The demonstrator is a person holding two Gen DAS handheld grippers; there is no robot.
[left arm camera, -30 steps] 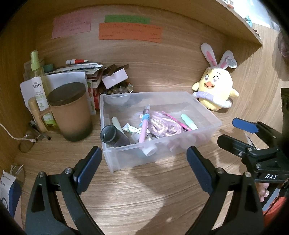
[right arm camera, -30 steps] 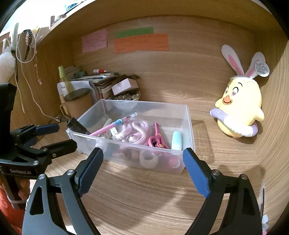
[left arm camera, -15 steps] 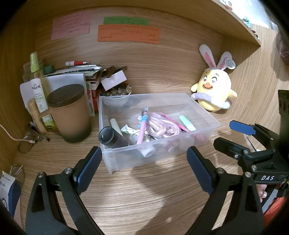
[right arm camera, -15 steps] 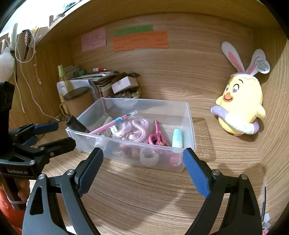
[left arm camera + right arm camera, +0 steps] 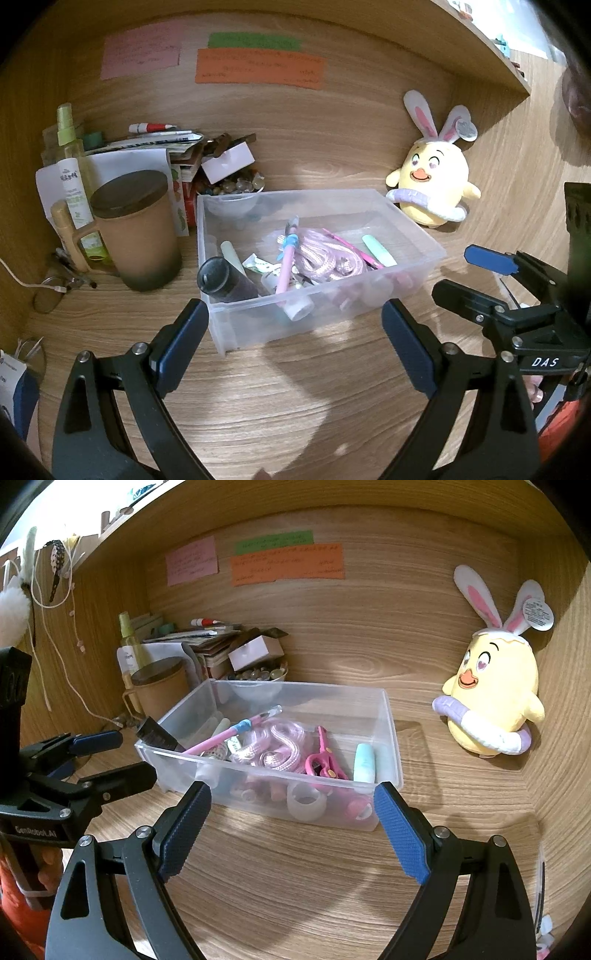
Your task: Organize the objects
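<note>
Clear plastic is what you face: the storage bin [image 5: 317, 258] sits on the wooden counter [image 5: 288, 398] just ahead of both tools, and the small items lie inside it, among them a pink pen [image 5: 286, 254], a coil of pink cord [image 5: 325, 258], pink scissors [image 5: 325, 762], a mint-green tube [image 5: 364, 762] and a dark tube [image 5: 225, 280] propped in the near left corner. Your left tool [image 5: 295, 347] hangs with its jaws wide apart and nothing between them, squared up to the bin's near wall; your right tool [image 5: 291, 825] is likewise spread and empty, facing the bin's long side. Neither touches the bin or its contents. Outside the bin, a brown lidded mug [image 5: 136, 229] stands just to its left, a pile of papers and small boxes [image 5: 177, 151] sits behind that, and a yellow plush chick [image 5: 432, 184] rests against the back panel to the right. This scene fits two stages equally: the loose items already gathered and both tools drawn clear, or a bin of jumbled items awaiting sorting. The pictures do not settle which. Should you reach in, expect crowding: the cord lies tangled against the pen and scissors, so any pick calls for a narrow, well-aimed approach from above.
</note>
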